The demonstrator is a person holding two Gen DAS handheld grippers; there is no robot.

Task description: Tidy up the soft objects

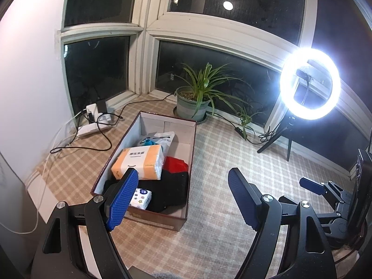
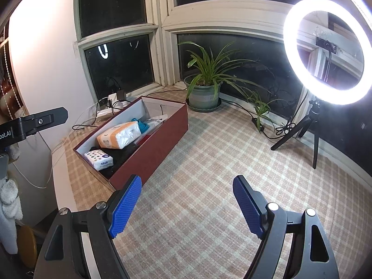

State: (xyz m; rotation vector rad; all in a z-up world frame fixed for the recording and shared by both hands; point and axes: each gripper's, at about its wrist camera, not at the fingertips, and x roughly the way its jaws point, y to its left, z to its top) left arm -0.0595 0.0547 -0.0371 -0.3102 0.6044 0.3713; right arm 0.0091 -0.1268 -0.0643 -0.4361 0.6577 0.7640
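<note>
A dark red cardboard box (image 1: 158, 220) stands open on the checked cloth. Inside lie an orange tissue pack (image 1: 138, 162), a small white tissue pack with stars (image 1: 140, 198), black fabric (image 1: 169, 193), red fabric (image 1: 175, 164) and a plastic bag (image 1: 162, 138) at the far end. My left gripper (image 1: 183, 174) is open and holds nothing, hovering at the box's near end. In the right wrist view the box (image 2: 151, 153) is to the left, with the orange pack (image 2: 118, 136) and white pack (image 2: 100, 160) showing. My right gripper (image 2: 187, 181) is open and holds nothing over the cloth beside the box.
A potted plant (image 1: 193, 102) stands behind the box by the window. A lit ring light (image 1: 310, 83) on a tripod is at the right. A power strip (image 1: 93, 125) with black cables lies at the left. Checked cloth (image 2: 220, 153) stretches right of the box.
</note>
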